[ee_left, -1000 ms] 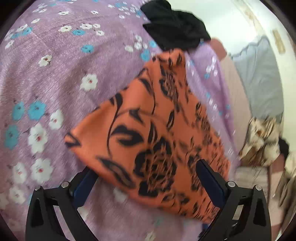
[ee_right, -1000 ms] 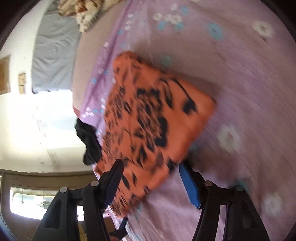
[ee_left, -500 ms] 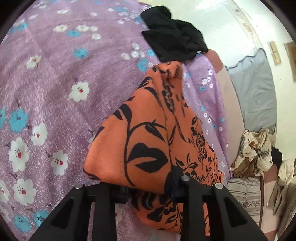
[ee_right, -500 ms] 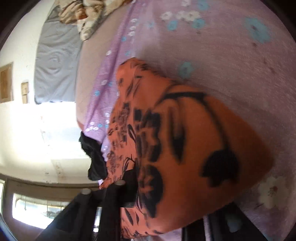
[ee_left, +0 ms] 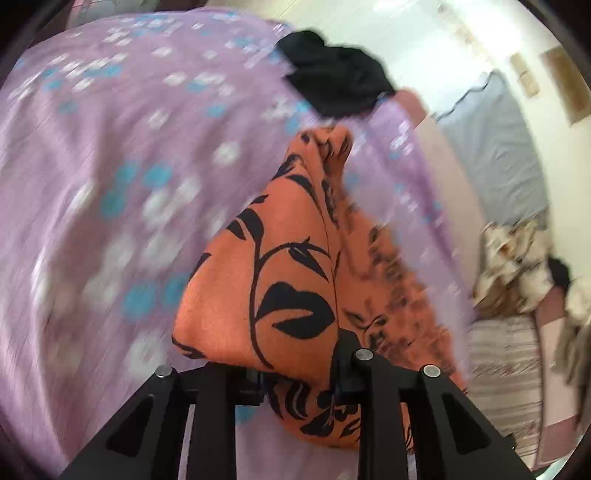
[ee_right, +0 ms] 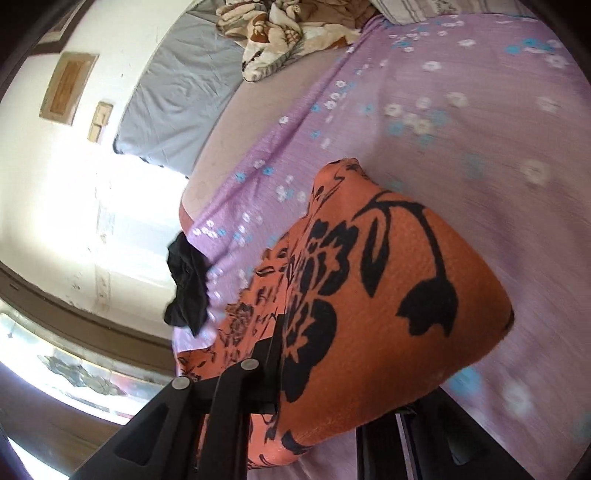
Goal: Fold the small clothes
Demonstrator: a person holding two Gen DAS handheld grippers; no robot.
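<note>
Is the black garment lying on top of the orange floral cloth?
No, the black garment sits apart near the bedspread's edge, beyond the orange cloth.

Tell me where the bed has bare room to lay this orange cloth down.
Both grippers grip the orange cloth. Free: the purple floral sheet, left of the cloth, before the black garment. Crowded: the bed edge by the crumpled floral blanket and grey mattress.

Both wrist views look close along their tongs over the bed, sharing the orange floral garment [ee_left: 280, 280] [ee_right: 373, 306] and black cloth [ee_left: 336, 79] [ee_right: 186, 284].
</note>
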